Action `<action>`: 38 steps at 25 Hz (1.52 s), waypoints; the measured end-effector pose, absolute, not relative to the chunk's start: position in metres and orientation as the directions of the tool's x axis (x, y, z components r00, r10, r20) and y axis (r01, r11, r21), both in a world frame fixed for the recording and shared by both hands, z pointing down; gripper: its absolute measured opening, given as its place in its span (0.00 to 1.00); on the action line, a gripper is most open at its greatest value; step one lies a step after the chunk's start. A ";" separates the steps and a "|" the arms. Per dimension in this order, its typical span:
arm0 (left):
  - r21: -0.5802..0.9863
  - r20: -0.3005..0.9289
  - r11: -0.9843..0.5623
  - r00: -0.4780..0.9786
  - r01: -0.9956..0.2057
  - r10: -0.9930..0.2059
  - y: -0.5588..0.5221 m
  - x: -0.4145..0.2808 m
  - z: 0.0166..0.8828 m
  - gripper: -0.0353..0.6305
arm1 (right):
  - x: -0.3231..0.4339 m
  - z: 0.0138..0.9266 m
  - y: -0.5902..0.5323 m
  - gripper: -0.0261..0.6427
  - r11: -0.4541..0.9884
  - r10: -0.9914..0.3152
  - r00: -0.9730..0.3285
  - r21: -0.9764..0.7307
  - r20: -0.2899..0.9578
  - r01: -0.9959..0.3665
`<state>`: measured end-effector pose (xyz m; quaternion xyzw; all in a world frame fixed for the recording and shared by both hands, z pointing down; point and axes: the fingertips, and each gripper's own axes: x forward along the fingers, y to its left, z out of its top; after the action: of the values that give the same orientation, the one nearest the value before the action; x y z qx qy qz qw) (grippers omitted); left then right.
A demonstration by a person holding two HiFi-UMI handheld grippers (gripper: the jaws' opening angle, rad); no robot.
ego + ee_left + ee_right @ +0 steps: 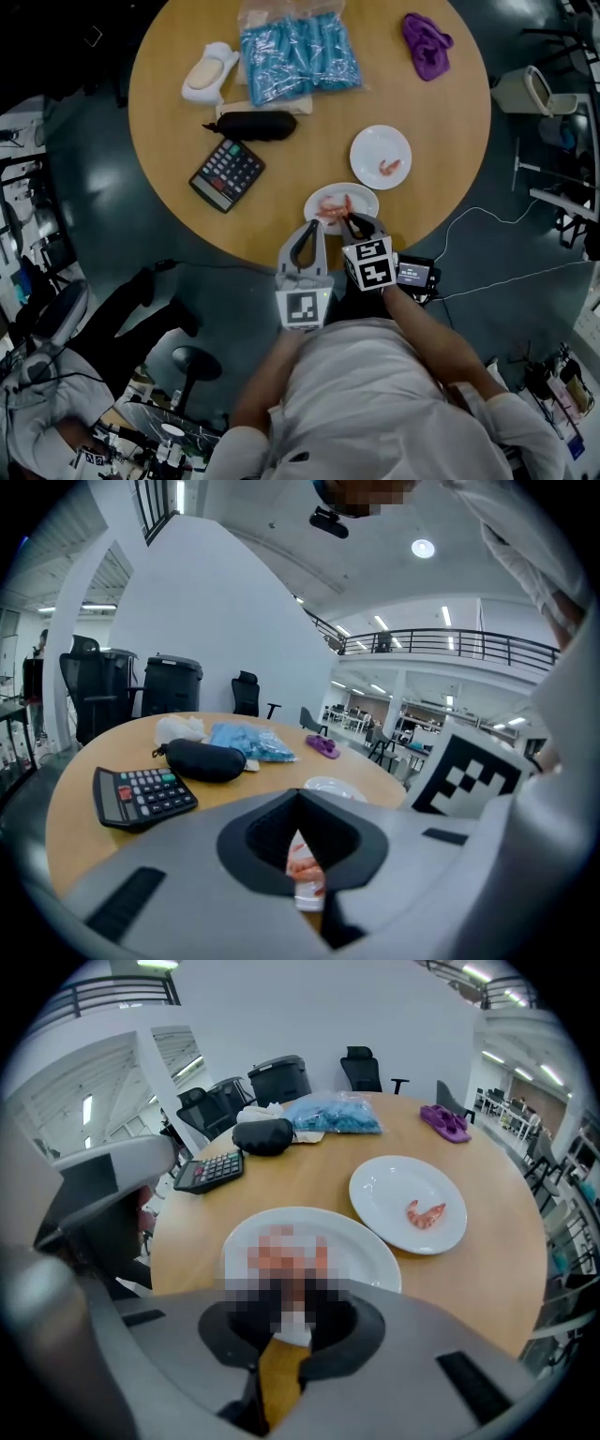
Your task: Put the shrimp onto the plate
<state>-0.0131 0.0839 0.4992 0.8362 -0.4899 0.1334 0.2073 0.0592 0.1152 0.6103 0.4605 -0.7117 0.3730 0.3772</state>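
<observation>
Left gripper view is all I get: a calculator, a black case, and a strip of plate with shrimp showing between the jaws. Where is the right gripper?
Observer: In the head view the right gripper points down over that same near plate. Its tips are at the pile of shrimp, close beside the left gripper.
Operator: The far plate is nearly edge-on for me. Is anything on it?
Observer: Yes. The right gripper view shows a single shrimp lying on it, and the rest of that plate is bare.
</observation>
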 end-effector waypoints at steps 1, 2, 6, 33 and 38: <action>0.212 0.421 -0.443 0.491 -0.871 -0.763 0.083 -0.011 0.499 0.06 | 0.059 0.606 0.113 0.13 0.300 -0.381 -0.299 -0.189 0.875 -0.935; 0.207 0.416 -0.453 0.497 -0.867 -0.761 0.081 -0.009 0.498 0.06 | 0.060 0.600 0.111 0.13 0.300 -0.388 -0.307 -0.196 0.869 -0.934; 0.196 0.407 -0.466 0.504 -0.863 -0.762 0.076 -0.005 0.495 0.06 | 0.074 0.573 0.088 0.12 0.298 -0.454 -0.319 -0.195 0.832 -0.934; 0.213 0.420 -0.415 0.466 -0.885 -0.779 0.076 -0.002 0.498 0.06 | 0.160 0.613 -0.050 0.16 0.276 -0.489 -0.157 -0.018 0.858 -0.961; 0.220 0.410 -0.394 0.451 -0.892 -0.793 0.068 -0.005 0.493 0.06 | 0.166 0.590 -0.038 0.19 0.274 -0.513 -0.148 -0.002 0.846 -0.962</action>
<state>-0.0048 0.0684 0.4934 0.8261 -0.5100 0.1201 0.2074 0.1656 -0.0378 0.5900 0.5271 -0.6993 0.2914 0.3849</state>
